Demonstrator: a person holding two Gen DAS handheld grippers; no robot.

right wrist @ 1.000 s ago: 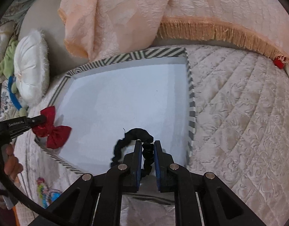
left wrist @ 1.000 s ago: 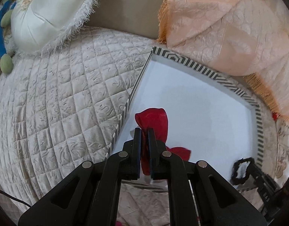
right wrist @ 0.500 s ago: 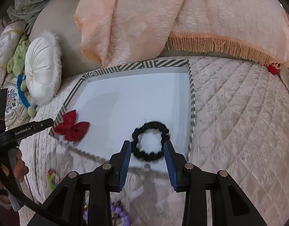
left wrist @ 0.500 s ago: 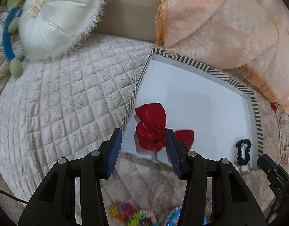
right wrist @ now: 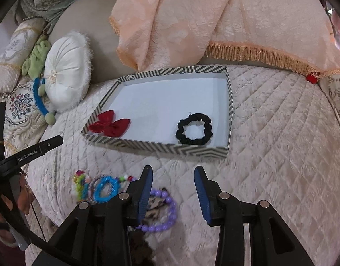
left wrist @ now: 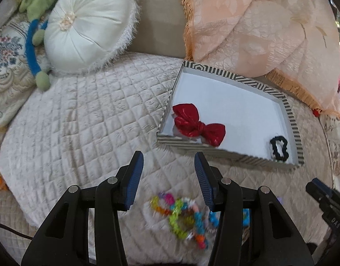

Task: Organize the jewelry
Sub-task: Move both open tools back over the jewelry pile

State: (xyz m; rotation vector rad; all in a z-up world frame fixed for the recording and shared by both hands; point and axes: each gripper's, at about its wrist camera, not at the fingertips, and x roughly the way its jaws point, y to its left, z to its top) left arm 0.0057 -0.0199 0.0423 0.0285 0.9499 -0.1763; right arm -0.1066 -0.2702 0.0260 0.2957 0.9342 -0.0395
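Left gripper (left wrist: 169, 173), right gripper (right wrist: 172, 180): fingers spread wide, empty.

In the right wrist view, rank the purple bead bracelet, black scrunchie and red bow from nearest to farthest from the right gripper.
From the right gripper:
1. Purple bead bracelet, on the quilt beside its left finger.
2. Black scrunchie, in the tray's near right corner.
3. Red bow, in the tray's near left corner.
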